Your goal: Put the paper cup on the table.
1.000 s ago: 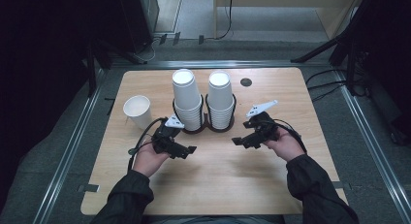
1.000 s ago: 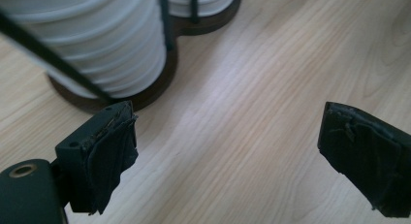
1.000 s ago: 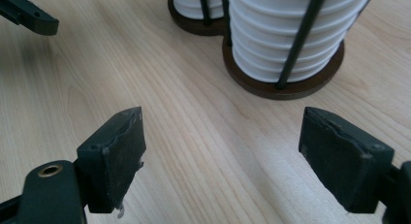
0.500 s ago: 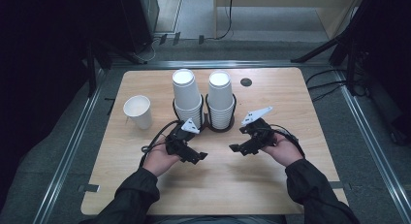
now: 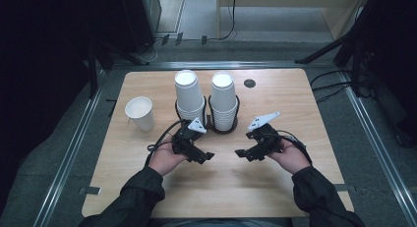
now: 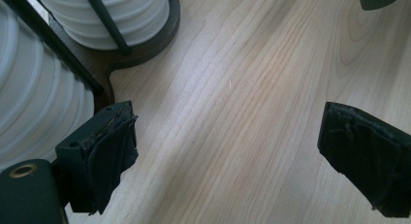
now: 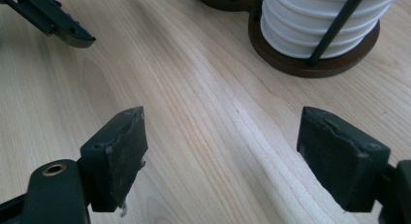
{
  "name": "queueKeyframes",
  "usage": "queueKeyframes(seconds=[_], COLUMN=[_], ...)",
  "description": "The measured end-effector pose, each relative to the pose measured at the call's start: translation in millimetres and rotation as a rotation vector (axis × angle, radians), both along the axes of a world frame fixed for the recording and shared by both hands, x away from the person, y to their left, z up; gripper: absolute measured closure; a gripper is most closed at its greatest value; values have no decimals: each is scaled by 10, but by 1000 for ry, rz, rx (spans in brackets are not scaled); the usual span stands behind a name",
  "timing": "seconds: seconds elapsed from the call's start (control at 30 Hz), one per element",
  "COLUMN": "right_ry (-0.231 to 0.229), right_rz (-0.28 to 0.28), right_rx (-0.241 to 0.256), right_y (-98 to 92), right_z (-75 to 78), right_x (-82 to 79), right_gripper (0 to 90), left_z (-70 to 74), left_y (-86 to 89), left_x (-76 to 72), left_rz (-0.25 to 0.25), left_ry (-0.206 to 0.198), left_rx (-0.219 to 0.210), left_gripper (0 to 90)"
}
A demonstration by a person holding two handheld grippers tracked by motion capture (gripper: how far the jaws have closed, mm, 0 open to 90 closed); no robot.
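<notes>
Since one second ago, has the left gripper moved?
Yes. In the high view the left gripper has drawn back toward the person, away from the cup holder, and now points toward the right gripper. Its jaws stand open over bare table.

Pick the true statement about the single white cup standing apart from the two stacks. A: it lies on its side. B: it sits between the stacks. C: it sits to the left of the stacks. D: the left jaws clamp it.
C: the single cup stands upright on the table, left of the cup stacks.
</notes>
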State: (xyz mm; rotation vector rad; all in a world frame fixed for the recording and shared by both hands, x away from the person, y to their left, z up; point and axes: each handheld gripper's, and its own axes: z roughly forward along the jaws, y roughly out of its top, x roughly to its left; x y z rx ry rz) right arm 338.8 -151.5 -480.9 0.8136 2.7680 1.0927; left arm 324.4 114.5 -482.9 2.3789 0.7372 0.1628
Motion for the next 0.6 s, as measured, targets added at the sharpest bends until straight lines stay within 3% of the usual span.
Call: queueKeyframes(seconds=[0.43,0.6], right_ry=[-3,-39], right_rz=[1,39], right_rx=[-1,10], right_y=[-20,-17], right_z=[-8,-2], right_x=[-12,-17], right_gripper=[185,202], left_z=[-7,-95], left_y=[68,80], left_x=[40,83], left_rz=[11,-12], left_ry=[15,-6], left_rx=[-10,-1], left_gripper=[71,70])
